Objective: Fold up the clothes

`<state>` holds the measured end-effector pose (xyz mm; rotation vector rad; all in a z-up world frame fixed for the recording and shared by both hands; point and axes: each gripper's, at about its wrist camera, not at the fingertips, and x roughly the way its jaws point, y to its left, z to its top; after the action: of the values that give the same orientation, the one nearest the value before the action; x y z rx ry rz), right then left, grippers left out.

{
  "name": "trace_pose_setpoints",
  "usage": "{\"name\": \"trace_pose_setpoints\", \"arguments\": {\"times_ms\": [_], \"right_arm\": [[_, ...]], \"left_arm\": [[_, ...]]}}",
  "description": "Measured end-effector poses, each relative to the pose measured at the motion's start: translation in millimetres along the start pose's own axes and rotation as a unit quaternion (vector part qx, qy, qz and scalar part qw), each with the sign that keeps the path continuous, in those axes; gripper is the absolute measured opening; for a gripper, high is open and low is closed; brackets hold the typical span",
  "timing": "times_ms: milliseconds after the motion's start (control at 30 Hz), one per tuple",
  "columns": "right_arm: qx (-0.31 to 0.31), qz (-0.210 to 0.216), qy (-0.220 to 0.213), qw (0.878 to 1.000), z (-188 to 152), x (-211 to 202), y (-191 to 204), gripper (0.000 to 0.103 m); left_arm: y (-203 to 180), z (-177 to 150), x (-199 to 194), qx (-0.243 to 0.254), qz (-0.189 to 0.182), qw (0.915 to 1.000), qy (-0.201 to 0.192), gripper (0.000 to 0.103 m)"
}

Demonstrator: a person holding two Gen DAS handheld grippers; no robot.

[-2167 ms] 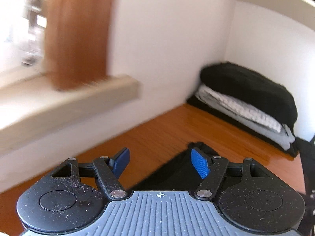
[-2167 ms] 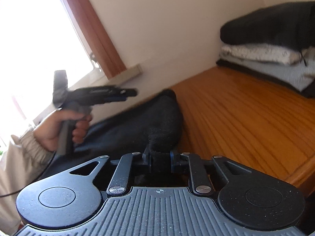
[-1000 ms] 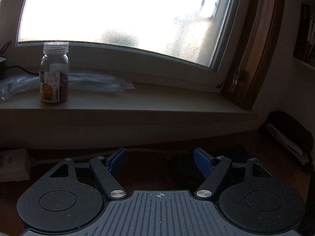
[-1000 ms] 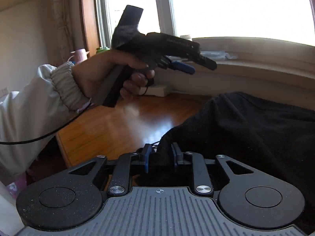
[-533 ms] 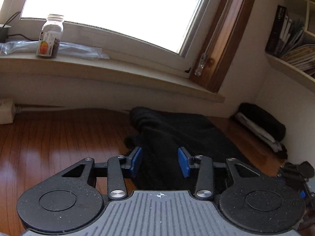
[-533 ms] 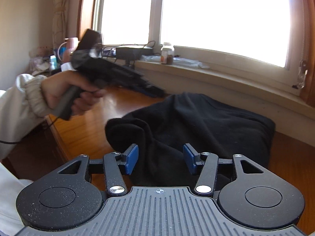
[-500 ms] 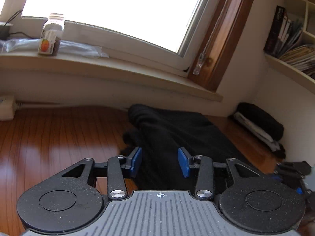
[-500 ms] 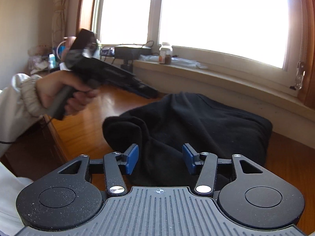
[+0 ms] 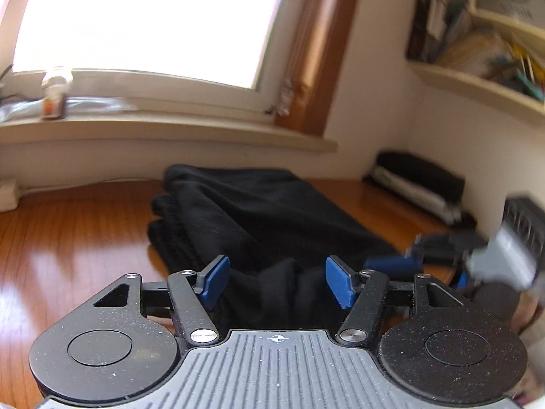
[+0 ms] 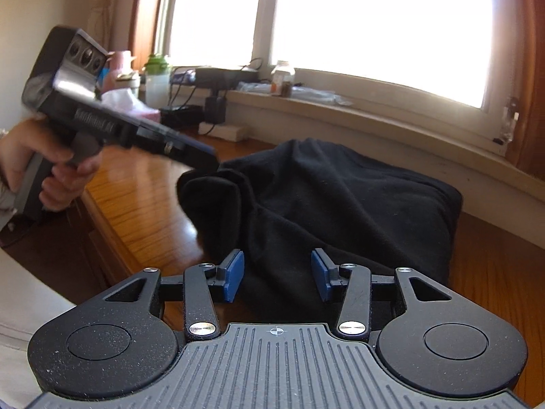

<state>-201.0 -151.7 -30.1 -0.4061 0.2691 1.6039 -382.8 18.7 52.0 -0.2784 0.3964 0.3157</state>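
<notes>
In the left wrist view, the left gripper (image 9: 276, 283) is spread wide and grasps nothing; the black garment (image 9: 259, 218) lies folded on the wooden surface (image 9: 75, 235) directly ahead, a bunched edge rising between the blue pads without touching either. A stack of folded clothes (image 9: 419, 179) sits in the far corner against the wall. In the right wrist view, the right gripper (image 10: 276, 277) is likewise released, its pads straddling the garment's near edge. The left hand (image 10: 41, 167) is off to the left, above the surface.
</notes>
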Motion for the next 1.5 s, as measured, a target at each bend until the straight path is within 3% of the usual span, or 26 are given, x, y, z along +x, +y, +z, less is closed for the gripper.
{"name": "trace_pose_setpoints", "arguments": {"times_ms": [67, 100, 133, 167, 267, 433, 500, 600, 667, 733, 800, 1067, 1100, 1167, 1267, 1500], "right_arm": [[0.021, -0.019, -0.013, 1.000, 2, -6, -11, 0.046], [0.033, -0.028, -0.019, 0.999, 2, -7, -17, 0.046], [0.042, -0.036, -0.020, 0.998, 2, -8, -23, 0.046], [0.048, -0.044, -0.017, 0.998, 0, -7, -28, 0.047], [0.058, -0.068, -0.009, 0.996, -7, -4, -38, 0.046], [0.055, -0.071, -0.017, 0.996, -11, -16, -36, 0.046], [0.050, -0.064, -0.016, 0.997, -12, -20, -33, 0.046], [0.039, -0.044, -0.025, 0.998, -15, -24, -25, 0.045], [0.036, -0.028, -0.028, 0.999, -16, -25, -20, 0.041], [0.031, -0.015, -0.027, 0.999, -16, -22, -13, 0.038], [0.023, -0.008, -0.024, 0.999, -15, -17, -6, 0.038], [-0.065, -0.024, 0.001, 0.998, -8, 15, 18, 0.038], [-0.071, -0.025, 0.003, 0.997, -8, 17, 19, 0.038], [-0.073, -0.023, 0.004, 0.997, -8, 17, 19, 0.037], [-0.054, -0.008, -0.002, 0.998, -6, 12, 13, 0.006], [-0.047, 0.053, 0.002, 0.997, -3, -9, 14, 0.006]], "left_arm": [[-1, -4, 3, 0.004, 0.003, 1.0000, 0.003, 0.053], [0, -6, 3, 0.005, 0.003, 1.0000, 0.001, 0.038], [1, -7, 0, 0.004, -0.007, 1.0000, -0.002, 0.015], [2, -9, -4, 0.003, -0.015, 0.9999, -0.005, 0.006], [4, -16, -21, 0.004, -0.013, 0.9998, -0.010, 0.004], [6, -43, -44, -0.004, -0.009, 0.9997, 0.023, 0.000], [12, -54, -51, -0.018, 0.000, 0.9993, 0.034, 0.000], [24, -54, -60, -0.040, 0.019, 0.9988, 0.020, 0.001], [24, -47, -61, -0.043, 0.020, 0.9988, 0.008, 0.007], [19, -40, -57, -0.039, 0.013, 0.9991, -0.002, 0.026], [13, -31, -49, -0.029, 0.010, 0.9995, -0.011, 0.032], [-19, -19, -13, 0.040, 0.021, 0.9989, -0.014, 0.032], [-19, -21, -12, 0.043, 0.022, 0.9987, -0.012, 0.031], [-18, -25, -14, 0.049, 0.025, 0.9984, -0.013, 0.010], [-19, -29, -23, 0.057, 0.023, 0.9980, -0.018, 0.005], [-18, -34, -43, 0.050, 0.009, 0.9986, -0.017, 0.005]]}}
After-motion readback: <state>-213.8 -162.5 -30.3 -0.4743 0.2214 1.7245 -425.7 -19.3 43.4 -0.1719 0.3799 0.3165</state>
